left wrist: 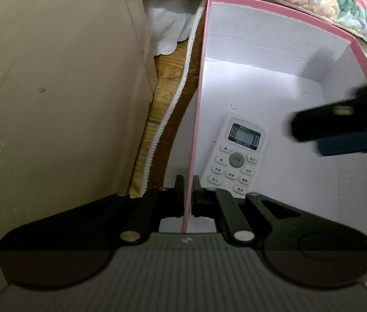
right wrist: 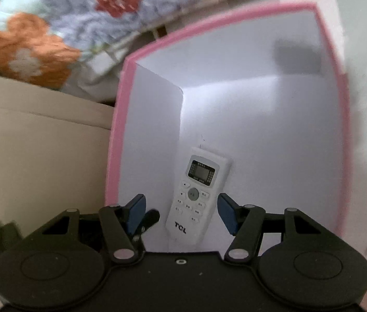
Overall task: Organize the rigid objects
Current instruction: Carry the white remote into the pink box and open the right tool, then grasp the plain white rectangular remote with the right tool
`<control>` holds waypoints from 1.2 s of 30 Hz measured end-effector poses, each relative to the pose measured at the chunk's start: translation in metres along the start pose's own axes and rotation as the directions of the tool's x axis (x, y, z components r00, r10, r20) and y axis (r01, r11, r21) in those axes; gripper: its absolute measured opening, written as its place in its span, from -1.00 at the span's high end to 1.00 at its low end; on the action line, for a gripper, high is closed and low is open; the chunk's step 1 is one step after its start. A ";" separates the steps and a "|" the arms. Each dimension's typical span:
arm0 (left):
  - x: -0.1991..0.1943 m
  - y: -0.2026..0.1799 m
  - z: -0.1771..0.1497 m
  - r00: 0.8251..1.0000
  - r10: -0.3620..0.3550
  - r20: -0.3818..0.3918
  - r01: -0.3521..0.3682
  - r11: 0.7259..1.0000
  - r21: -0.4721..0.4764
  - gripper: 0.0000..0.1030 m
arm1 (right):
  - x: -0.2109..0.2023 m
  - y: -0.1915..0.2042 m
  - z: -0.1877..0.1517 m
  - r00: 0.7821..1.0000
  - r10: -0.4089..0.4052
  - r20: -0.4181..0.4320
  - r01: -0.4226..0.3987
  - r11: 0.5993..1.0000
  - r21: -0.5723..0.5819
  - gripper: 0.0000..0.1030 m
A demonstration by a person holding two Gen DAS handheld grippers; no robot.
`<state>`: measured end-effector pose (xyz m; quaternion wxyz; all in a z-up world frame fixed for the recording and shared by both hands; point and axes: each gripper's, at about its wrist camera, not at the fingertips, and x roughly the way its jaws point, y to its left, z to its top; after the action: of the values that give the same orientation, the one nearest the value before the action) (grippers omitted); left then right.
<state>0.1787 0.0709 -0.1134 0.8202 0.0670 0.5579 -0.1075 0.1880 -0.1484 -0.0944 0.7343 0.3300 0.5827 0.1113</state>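
Beside the quilted bed, left gripper (left wrist: 188,182) clamps the pink box (left wrist: 282,7) wall; right gripper (right wrist: 182,208) jaws apart, empty, above the remote (right wrist: 196,195); we should withdraw it straight upward.

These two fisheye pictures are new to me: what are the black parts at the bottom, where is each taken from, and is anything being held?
No robot here: a person holds a two-finger gripper in each hand, with a camera on each looking along its fingers. The black parts are the grippers themselves.

The left wrist view shows the left gripper shut on the pink wall of the box, steadying it. The right gripper shows blurred at that picture's right edge.

The right wrist view shows the right gripper, open and empty, above the remote, which lies face up on the box's white floor. A floral quilt lies behind.
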 end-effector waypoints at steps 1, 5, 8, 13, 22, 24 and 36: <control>0.000 0.000 0.000 1.000 0.001 0.000 -0.001 1.000 0.001 0.93 | -0.012 0.001 -0.003 1.000 -0.006 0.010 0.006 1.000 -0.029 -0.29; 0.001 -0.002 0.000 1.000 0.006 0.004 -0.006 1.000 0.012 0.93 | -0.058 0.005 -0.020 0.997 -0.012 0.073 0.022 0.991 -0.133 -0.35; 0.000 -0.005 0.000 1.000 0.009 0.007 -0.010 1.000 0.016 0.93 | -0.102 0.006 -0.042 0.988 -0.010 0.152 0.043 0.975 -0.218 -0.36; -0.001 -0.008 -0.002 1.000 0.015 0.013 -0.016 1.000 0.020 0.92 | -0.151 -0.008 -0.075 0.963 -0.074 0.258 0.161 0.929 -0.332 -0.36; -0.003 -0.012 -0.001 0.999 0.032 0.012 -0.032 0.999 0.022 0.91 | -0.159 -0.080 -0.115 0.936 -0.169 0.310 0.286 0.877 -0.385 -0.36; -0.003 -0.013 -0.001 0.999 0.031 0.012 -0.031 0.999 0.021 0.91 | -0.149 -0.089 -0.119 0.933 -0.219 0.285 0.326 0.851 -0.411 -0.36; -0.005 -0.014 -0.001 0.999 0.036 0.014 -0.037 0.999 0.024 0.90 | -0.079 -0.130 -0.126 0.874 -0.451 0.182 0.464 0.661 -0.590 -0.39</control>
<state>0.1729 0.0580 -0.1091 0.8250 0.0866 0.5495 -0.0999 0.0190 -0.2452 -0.1250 0.8105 -0.0841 0.5702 0.1039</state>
